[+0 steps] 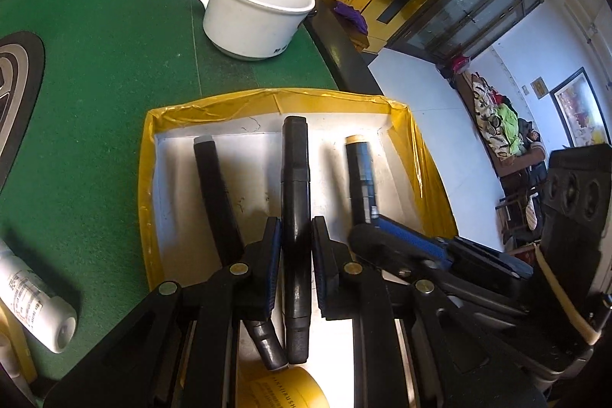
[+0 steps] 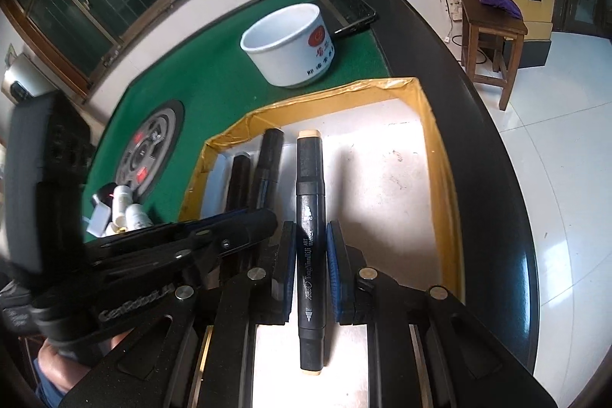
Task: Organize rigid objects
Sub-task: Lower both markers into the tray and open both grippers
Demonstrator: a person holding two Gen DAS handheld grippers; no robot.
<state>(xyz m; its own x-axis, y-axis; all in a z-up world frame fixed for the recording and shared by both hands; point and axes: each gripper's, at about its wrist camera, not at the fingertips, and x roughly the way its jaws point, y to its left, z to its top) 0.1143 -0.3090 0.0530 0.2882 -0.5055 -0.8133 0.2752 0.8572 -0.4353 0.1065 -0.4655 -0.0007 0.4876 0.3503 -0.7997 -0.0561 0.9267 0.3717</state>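
Both your grippers have a marker clamped right now. In the left wrist view your left gripper (image 1: pixel 296 243) is squeezed down on a black marker (image 1: pixel 294 178) that runs straight up the middle of the frame, its far end over the white floor of the yellow-taped box (image 1: pixel 214 109). Another black marker (image 1: pixel 214 186) lies in the box just left of it, partly under the left finger. To the right you can see the tan-capped marker (image 1: pixel 361 171) with your right gripper coming in from the lower right.

In the right wrist view your right gripper (image 2: pixel 310 247) is closed on that tan-capped marker (image 2: pixel 310 217), blue pads (image 2: pixel 333 255) pressing both sides of the barrel, tan tip pointing toward the box's (image 2: pixel 428 109) far wall. The two black markers (image 2: pixel 267 167) sit just left of it, close together.

White mug (image 1: pixel 256 14) sits on the green table (image 1: pixel 95 83) past the box, upper middle of both frames. White bottle (image 1: pixel 34 304) lies at lower left in the left view.
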